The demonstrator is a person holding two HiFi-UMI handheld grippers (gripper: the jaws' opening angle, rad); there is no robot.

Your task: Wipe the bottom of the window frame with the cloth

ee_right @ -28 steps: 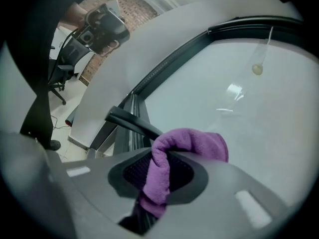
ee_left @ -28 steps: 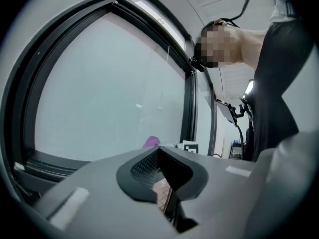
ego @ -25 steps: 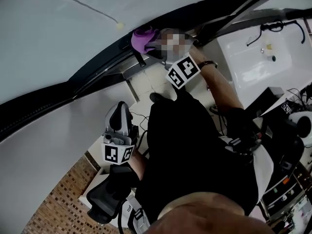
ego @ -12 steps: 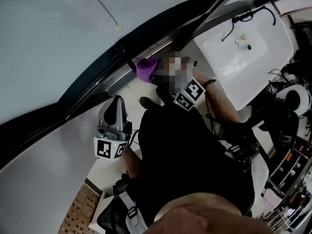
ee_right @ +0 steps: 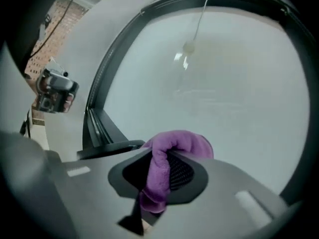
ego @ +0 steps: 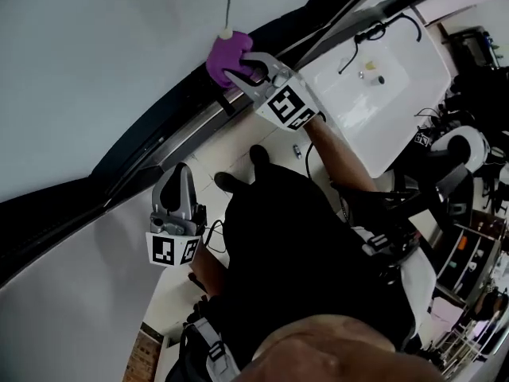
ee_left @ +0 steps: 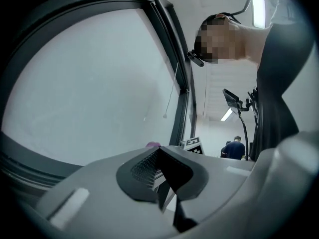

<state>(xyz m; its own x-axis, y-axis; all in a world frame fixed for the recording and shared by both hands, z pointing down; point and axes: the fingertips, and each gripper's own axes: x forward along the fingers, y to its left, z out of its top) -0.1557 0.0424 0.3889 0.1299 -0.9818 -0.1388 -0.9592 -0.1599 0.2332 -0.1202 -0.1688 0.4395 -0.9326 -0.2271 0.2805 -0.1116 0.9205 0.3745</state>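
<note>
**Window, cloth and two grippers: state by view**

Head view. Background: a pale pane fills the upper left, and the dark frame crosses below it on a slant. A white basin lies at upper right over a light floor. A thin cord hangs before the pane and ends just above the cloth. The purple cloth sits bunched at the frame's upper edge, where the frame meets the pane. The right gripper reaches up to it with its marker cube toward the camera. The left gripper is held lower, well apart from the cloth, beside the frame and pointing toward it.

Left gripper view. Background: the pane with the frame rising at its right. The left gripper has its jaws pressed together with nothing between them. A scrap of the cloth shows just past the jaws, far off. The cord hangs before the pane.

Right gripper view. Background: the pane within the frame, with a brick wall at far left. The right gripper is clamped on the cloth. One fold arches over the jaw tips and a tail hangs down between the pads. The cloth stands before the pane's lower part, beside the frame's rail; touch with the rail cannot be told here. The left gripper shows small at left, and the cord at top.
</note>
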